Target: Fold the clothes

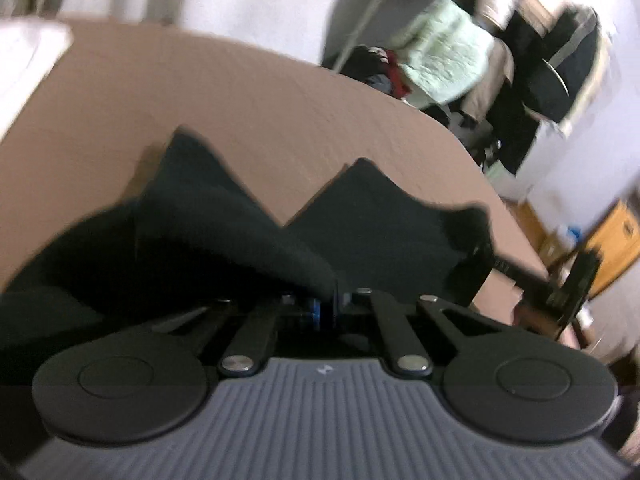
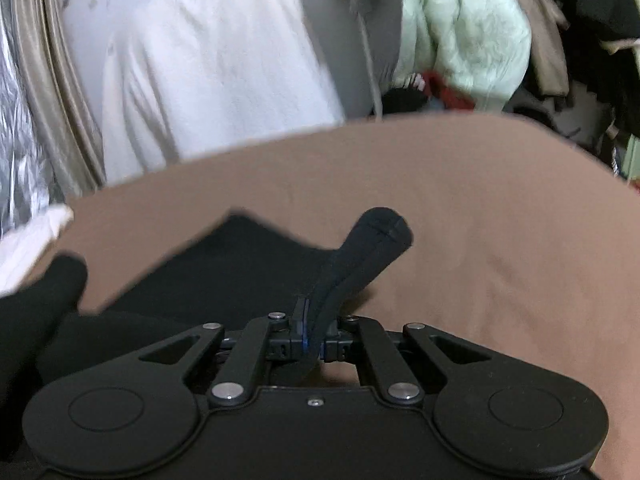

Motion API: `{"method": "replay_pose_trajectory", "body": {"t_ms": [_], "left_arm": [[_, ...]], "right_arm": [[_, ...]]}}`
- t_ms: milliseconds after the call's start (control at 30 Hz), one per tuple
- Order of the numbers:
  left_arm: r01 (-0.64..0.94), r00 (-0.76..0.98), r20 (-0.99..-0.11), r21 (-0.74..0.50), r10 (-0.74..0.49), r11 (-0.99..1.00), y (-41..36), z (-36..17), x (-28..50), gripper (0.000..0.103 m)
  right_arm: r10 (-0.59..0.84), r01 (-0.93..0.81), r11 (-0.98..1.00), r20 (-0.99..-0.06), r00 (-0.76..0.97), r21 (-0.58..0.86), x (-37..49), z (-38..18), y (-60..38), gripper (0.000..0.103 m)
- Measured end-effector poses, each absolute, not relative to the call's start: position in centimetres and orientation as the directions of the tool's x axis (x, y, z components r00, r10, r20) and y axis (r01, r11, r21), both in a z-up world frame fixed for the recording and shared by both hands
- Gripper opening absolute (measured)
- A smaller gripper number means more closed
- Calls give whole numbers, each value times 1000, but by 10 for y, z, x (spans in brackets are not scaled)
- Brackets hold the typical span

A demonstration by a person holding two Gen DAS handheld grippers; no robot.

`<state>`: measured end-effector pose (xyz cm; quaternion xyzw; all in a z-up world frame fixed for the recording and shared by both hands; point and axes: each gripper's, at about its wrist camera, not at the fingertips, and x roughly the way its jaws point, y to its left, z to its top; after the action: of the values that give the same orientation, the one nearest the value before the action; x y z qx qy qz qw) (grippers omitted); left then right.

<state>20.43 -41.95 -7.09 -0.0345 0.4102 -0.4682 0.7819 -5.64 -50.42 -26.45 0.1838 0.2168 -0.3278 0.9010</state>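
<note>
A black garment (image 1: 380, 224) lies spread on a brown cloth-covered surface (image 1: 240, 96), and two of its pointed parts stick out ahead of me. My left gripper (image 1: 332, 300) is shut on a raised fold of this garment. In the right wrist view the same black garment (image 2: 240, 268) lies flat to the left. My right gripper (image 2: 310, 332) is shut on a narrow black edge of it, whose rounded end stands up past the fingers. A dark blurred shape (image 2: 40, 300) fills the left edge of that view; I cannot tell what it is.
The brown surface (image 2: 500, 220) ends in a curved far edge. Behind it hang a white cloth (image 2: 208, 64), a pale green fluffy blanket (image 1: 444, 52) and a heap of dark clothes (image 1: 560, 64). Wooden furniture (image 1: 616, 240) stands at the right.
</note>
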Motion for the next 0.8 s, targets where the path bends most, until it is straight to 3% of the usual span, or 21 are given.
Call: {"method": "replay_pose_trajectory", "body": {"t_ms": [167, 267, 300, 333, 433, 467, 600, 700, 800], "left_arm": [[784, 180, -519, -438, -836, 441, -451, -40, 179, 5], [809, 169, -513, -416, -842, 416, -466, -42, 152, 5], [819, 168, -523, -397, -836, 413, -470, -46, 141, 5], [829, 171, -533, -377, -829, 413, -474, -51, 131, 5], [849, 137, -548, -364, -825, 383, -491, -67, 112, 5], [856, 125, -542, -365, -831, 367, -495, -70, 107, 5], [882, 70, -500, -372, -863, 288, -509, -72, 89, 5], [879, 28, -484, -405, -875, 252, -526, -75, 81, 4], [843, 18, -553, -440, -833, 310, -547, -90, 72, 5]], "right_arm": [[-649, 743, 667, -445, 616, 55, -68, -235, -492, 4], [-619, 761, 648, -573, 537, 14, -72, -269, -509, 11], [-577, 773, 632, -639, 508, 43, -77, -288, -519, 17], [-545, 785, 609, -657, 521, 117, -90, -297, -526, 17], [-512, 788, 546, -630, 583, 285, -121, -296, -532, 24], [-514, 792, 533, -630, 582, 298, -126, -291, -532, 35], [-476, 715, 616, -567, 673, 331, -133, -256, -518, 35], [-336, 567, 689, -495, 801, 451, -131, -230, -518, 45], [-141, 429, 653, -457, 878, 624, -118, -229, -535, 48]]}}
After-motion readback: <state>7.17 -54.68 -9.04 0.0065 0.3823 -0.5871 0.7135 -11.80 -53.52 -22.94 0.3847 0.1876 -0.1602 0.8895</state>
